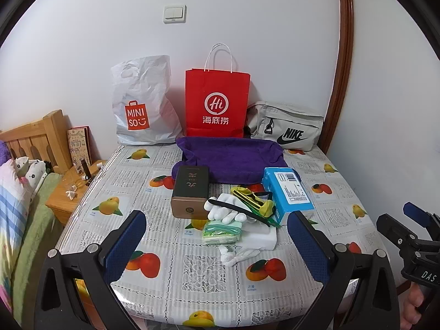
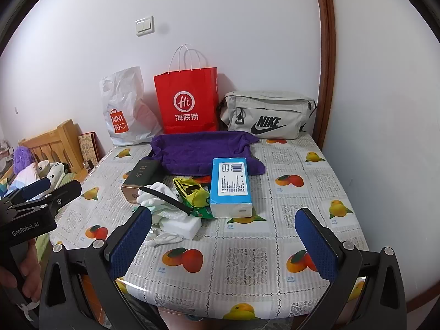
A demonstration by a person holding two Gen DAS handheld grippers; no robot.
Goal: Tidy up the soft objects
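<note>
Both the left gripper (image 1: pixel 217 236) and right gripper (image 2: pixel 224 233) gape wide, holding nothing. They hover near the desk (image 1: pixel 176 275) edge, short of the white glove (image 1: pixel 220 209).

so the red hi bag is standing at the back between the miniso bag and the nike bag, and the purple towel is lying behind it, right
Not quite. The purple towel lies in front of the red Hi bag, not behind it, as the left wrist view shows. The bag does stand between the Miniso bag and the Nike bag.

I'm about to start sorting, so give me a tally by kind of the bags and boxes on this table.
Shopping bags: 2, the white MINISO bag and the red paper bag
Fabric bags: 1, the grey Nike bag
Boxes: 2, the dark box and the blue tissue pack
Total: 5
</note>
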